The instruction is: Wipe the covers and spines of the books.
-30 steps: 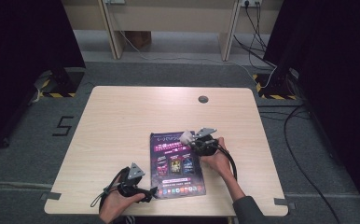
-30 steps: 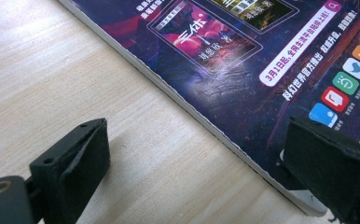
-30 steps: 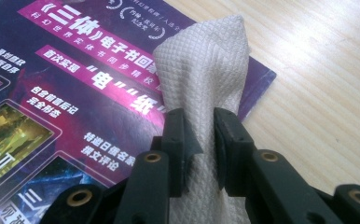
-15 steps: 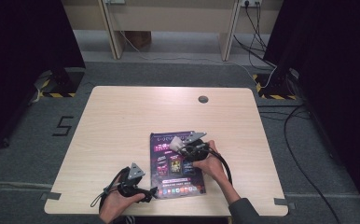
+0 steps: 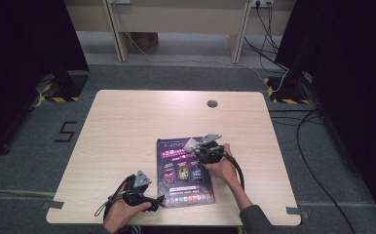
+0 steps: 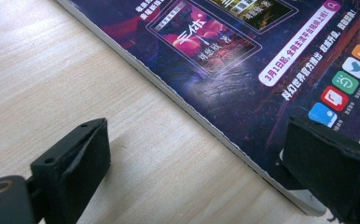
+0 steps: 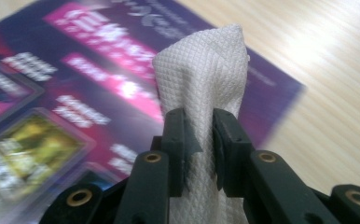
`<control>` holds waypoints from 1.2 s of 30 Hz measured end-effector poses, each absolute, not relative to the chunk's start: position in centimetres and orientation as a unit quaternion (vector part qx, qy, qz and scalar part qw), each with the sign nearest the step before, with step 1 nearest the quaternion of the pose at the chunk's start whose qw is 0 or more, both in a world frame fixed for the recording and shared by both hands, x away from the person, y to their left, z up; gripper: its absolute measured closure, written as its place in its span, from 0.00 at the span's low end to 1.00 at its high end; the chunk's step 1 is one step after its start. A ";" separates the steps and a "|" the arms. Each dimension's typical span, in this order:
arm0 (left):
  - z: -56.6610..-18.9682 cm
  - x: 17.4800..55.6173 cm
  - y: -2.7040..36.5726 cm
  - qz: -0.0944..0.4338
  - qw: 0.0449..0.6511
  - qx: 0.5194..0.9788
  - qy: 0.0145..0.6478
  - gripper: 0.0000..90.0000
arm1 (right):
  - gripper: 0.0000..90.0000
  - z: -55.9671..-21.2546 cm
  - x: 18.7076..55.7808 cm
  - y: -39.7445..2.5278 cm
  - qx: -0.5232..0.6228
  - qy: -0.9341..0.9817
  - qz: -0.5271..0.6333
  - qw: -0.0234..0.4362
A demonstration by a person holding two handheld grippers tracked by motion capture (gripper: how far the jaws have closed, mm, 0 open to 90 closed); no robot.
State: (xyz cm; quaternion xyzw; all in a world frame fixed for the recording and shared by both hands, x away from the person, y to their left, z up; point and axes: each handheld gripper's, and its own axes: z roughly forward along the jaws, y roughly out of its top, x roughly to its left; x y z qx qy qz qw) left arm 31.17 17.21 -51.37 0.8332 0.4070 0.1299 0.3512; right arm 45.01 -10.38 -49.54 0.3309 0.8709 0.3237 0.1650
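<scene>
Over magazine [image 5: 183,169], right gripper [image 5: 193,145] with cloth [image 7: 205,70].

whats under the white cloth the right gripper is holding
The white cloth, pinched in the right gripper, hangs above the purple magazine, which lies flat on the wooden table. The cover right beneath the cloth is hidden.

Magazine [image 5: 183,168] lies flat on the desk [image 5: 127,126], near the front edge, right of centre. Left tongs [image 5: 158,201] sit at the magazine's front-left corner, low over the desk: in the left gripper view the magazine's edge runs between the two jaws, one jaw over bare desk, the other over the cover. Right tongs [image 5: 192,145] are over the magazine's back-right part, with a wad of tissue [image 7: 201,70] between the jaws, sticking out ahead of them above the cover. Desk hole [image 5: 212,103] is behind the right tongs, well apart.
</scene>
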 end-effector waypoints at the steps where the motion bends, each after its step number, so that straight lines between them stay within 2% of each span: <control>1: -51.4 31.2 17.2 0.129 0.351 0.833 0.407 0.07 | 0.85 -49.5 45.3 -10.9 0.338 0.868 0.325 0.164; 8: -51.4 31.2 17.2 0.128 0.350 0.834 0.407 0.07 | 0.85 -49.7 45.9 -12.1 0.361 0.857 0.328 0.168; 11: -51.3 31.2 17.2 0.130 0.349 0.834 0.406 0.07 | 0.84 -49.6 45.2 -10.8 0.340 0.868 0.313 0.184; 15: -51.3 31.1 17.1 0.132 0.350 0.834 0.406 0.08 | 0.84 -49.7 44.1 -8.2 0.304 0.881 0.317 0.174; 18: -51.0 30.7 17.2 0.129 0.356 0.835 0.399 0.18 | 0.84 -49.7 43.2 -5.9 0.275 0.891 0.324 0.162; 20: -50.9 30.3 17.1 0.141 0.351 0.838 0.394 0.17 | 0.84 -49.8 42.6 -4.6 0.261 0.895 0.327 0.155; 23: -50.6 29.4 17.0 0.147 0.353 0.841 0.384 0.23 | 0.84 -49.8 41.9 -3.5 0.240 0.900 0.336 0.142; 29: -50.5 28.3 16.3 0.143 0.362 0.843 0.370 0.25 | 0.84 -50.0 41.1 -2.7 0.231 0.900 0.349 0.123; 34: -50.5 27.9 16.0 0.145 0.364 0.849 0.356 0.35 | 0.84 -49.9 39.9 -1.4 0.209 0.907 0.347 0.115; 36: -50.6 27.9 16.0 0.146 0.363 0.851 0.351 0.38 | 0.84 -49.9 39.8 -1.2 0.200 0.909 0.343 0.126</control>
